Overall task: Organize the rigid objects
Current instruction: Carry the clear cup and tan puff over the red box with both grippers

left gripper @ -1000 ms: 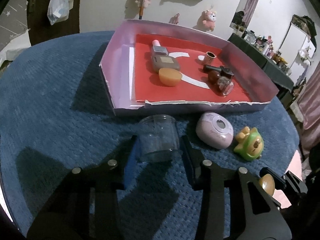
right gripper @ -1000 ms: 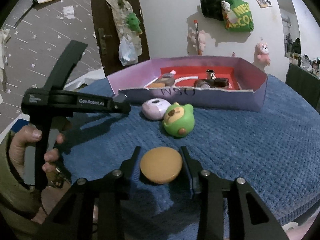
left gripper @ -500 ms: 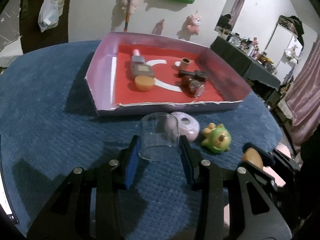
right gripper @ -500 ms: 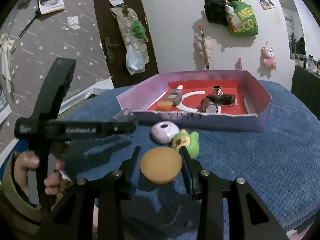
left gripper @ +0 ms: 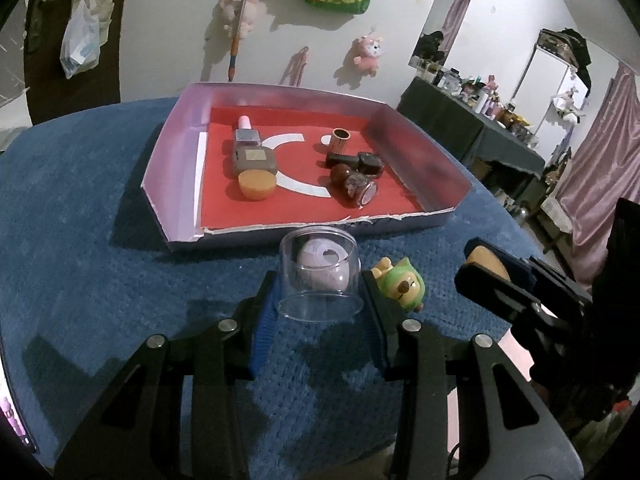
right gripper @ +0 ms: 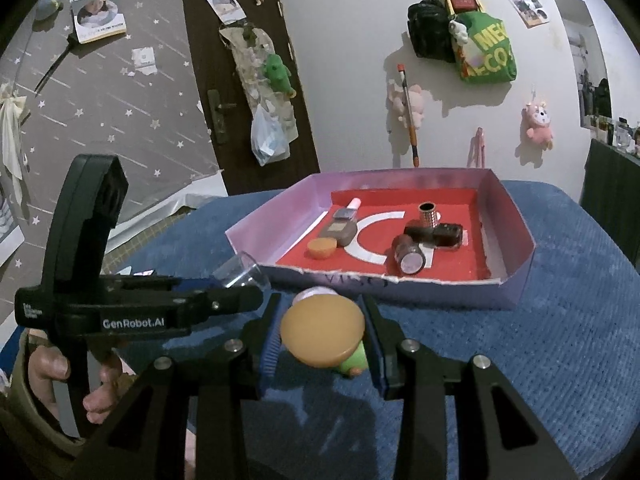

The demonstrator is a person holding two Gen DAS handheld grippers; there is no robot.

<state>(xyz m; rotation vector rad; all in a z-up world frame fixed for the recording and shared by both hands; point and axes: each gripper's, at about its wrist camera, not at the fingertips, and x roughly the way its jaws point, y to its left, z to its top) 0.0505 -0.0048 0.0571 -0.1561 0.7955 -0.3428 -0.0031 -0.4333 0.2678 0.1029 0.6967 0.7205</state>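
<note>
Clear cup (left gripper: 319, 276) between clenched left fingers (left gripper: 264, 316) — orange disc (right gripper: 322, 330) between right fingers (right gripper: 270, 340).

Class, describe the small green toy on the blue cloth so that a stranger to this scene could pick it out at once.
Find the shallow pink cardboard tray with the red floor on the blue textured cloth. Just outside its near wall two small things lie on the cloth, a pale lilac rounded case and, to its right, the green animal-shaped toy. The toy alone is bright green, with a tan face and yellowish ears.

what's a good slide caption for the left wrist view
Left tongs grip a clear plastic cup above the blue textured cloth, facing the pink-walled, red-floored cardboard tray.
</note>
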